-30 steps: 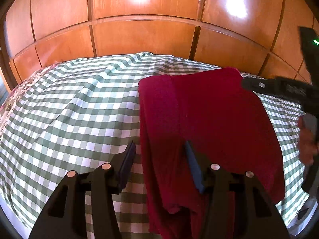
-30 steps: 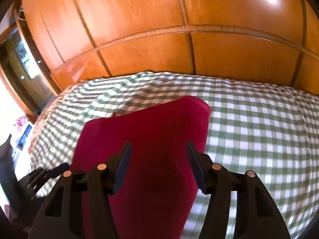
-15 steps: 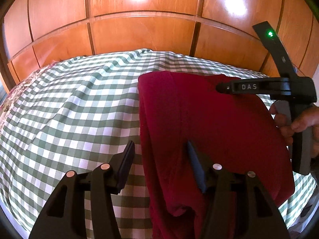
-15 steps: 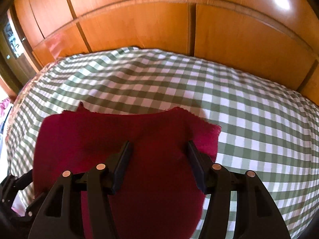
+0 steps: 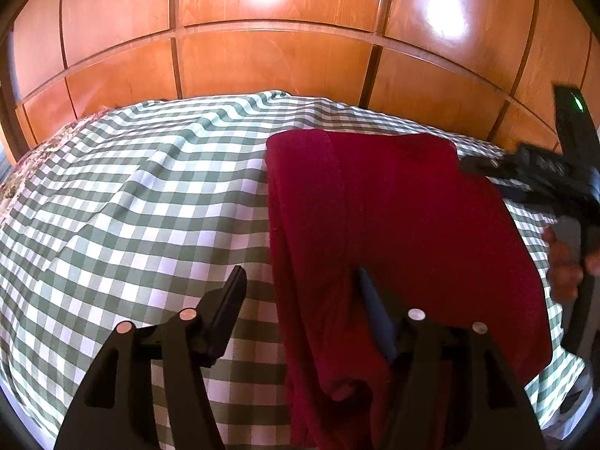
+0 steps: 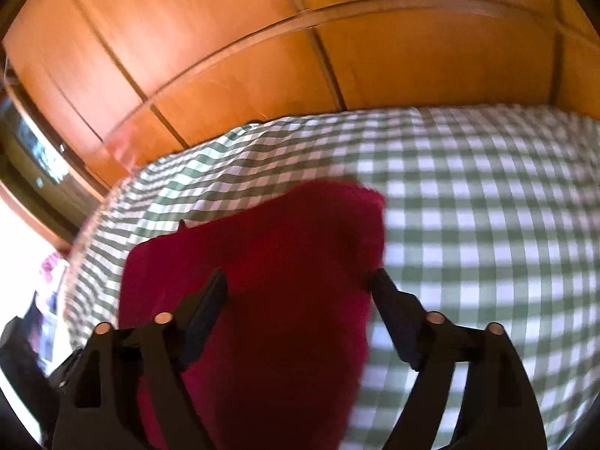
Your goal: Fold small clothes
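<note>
A dark red garment (image 5: 405, 232) lies folded on the green-and-white checked cloth (image 5: 150, 202). My left gripper (image 5: 300, 285) is open and hovers over the garment's near left edge; its right finger is over the red fabric, its left finger over the checks. In the right wrist view the same garment (image 6: 270, 262) lies below my open right gripper (image 6: 298, 287), whose right finger is near the garment's right edge. That view is blurred. The right gripper also shows in the left wrist view (image 5: 543, 172), at the garment's far right corner, in a hand.
A wooden panelled wall (image 5: 270, 60) stands right behind the checked surface. The checked cloth (image 6: 487, 206) stretches bare to the right of the garment. A patterned edge (image 6: 80, 240) and a bright area lie at the left.
The right gripper swung away from the garment's far edge toward its right side; its view is now motion-blurred. The left gripper stayed in place. The garment lies the same.
</note>
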Demonstrator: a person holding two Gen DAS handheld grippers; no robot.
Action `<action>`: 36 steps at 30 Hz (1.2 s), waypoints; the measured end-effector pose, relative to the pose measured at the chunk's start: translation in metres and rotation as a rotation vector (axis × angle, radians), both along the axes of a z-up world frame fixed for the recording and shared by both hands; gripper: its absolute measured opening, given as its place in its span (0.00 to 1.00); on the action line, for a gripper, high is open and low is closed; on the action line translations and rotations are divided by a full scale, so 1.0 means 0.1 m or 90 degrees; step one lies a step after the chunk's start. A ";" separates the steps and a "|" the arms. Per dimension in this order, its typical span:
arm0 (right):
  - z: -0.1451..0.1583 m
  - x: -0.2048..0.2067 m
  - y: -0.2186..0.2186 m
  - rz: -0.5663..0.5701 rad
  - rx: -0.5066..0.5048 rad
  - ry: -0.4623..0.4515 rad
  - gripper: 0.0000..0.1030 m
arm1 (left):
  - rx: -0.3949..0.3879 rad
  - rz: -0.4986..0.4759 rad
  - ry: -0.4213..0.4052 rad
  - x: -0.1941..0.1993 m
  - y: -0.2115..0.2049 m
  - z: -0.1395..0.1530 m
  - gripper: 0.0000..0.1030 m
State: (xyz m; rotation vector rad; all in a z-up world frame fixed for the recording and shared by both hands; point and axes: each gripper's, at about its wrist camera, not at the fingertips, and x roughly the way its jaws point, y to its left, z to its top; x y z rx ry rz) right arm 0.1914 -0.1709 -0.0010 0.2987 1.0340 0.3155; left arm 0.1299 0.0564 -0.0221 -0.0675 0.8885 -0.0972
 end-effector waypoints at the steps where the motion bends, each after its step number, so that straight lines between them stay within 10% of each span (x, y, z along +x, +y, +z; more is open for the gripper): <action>1: -0.03 -0.05 -0.04 -0.002 0.013 0.006 0.77 | -0.002 0.001 0.000 -0.01 0.01 0.00 0.62; 9: -0.22 -0.43 -0.22 0.006 0.136 0.052 0.81 | -0.036 -0.010 -0.001 -0.01 0.10 -0.05 0.64; 21: -0.41 -0.65 -0.17 0.027 0.237 0.090 0.82 | -0.307 -0.026 0.102 0.20 0.62 -0.34 0.76; 28: -0.47 -0.54 -0.02 0.052 0.238 0.085 0.80 | -0.425 -0.068 0.110 0.22 0.63 -0.52 0.35; 30: -0.47 -0.53 0.02 0.060 0.225 0.085 0.66 | -0.436 -0.073 0.098 0.18 0.63 -0.53 0.26; 36: -0.16 -0.75 0.08 0.071 0.190 0.034 0.45 | -0.448 -0.106 0.069 0.03 0.50 -0.33 0.22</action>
